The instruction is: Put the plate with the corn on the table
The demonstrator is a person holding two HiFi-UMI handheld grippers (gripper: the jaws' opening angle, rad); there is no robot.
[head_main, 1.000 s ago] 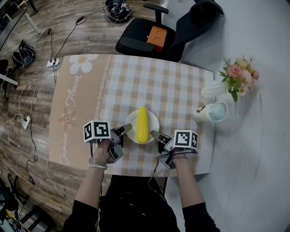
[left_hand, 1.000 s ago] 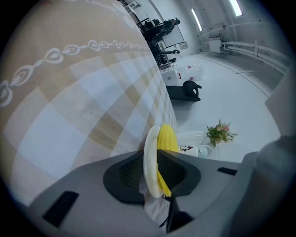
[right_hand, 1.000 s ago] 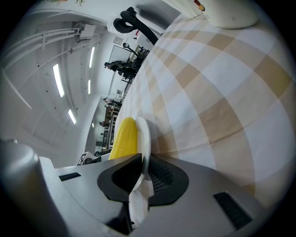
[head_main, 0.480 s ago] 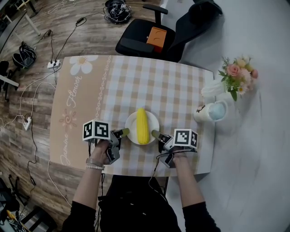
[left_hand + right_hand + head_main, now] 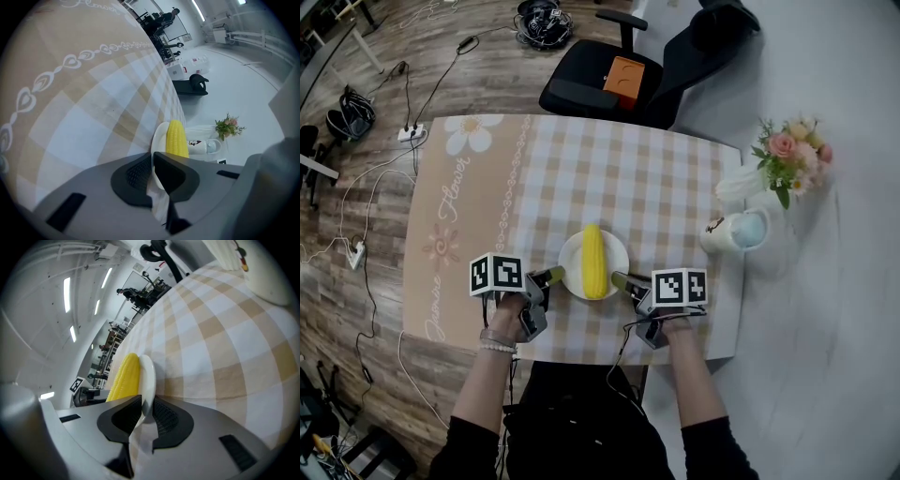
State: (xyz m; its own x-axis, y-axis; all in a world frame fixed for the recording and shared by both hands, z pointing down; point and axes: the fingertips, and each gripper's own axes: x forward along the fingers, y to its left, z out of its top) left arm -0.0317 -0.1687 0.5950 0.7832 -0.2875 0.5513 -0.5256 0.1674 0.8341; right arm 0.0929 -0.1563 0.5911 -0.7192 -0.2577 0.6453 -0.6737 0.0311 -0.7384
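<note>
One release remains: plate (image 5: 571,255) and corn (image 5: 594,260) sit on the table (image 5: 656,178); your left gripper (image 5: 554,275) clamps the rim, while your right gripper's (image 5: 620,278) jaws have just been opening, rim loose between them. Open left, withdraw both.

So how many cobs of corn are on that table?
1. The single yellow corn lies on the white plate, on the side of the table nearest the person. No other cob shows, and nothing there could hide one.

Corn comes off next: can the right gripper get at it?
Probably yes: the right gripper has just been opening its jaws around the plate rim, and the corn lies uncovered just beyond.
</note>
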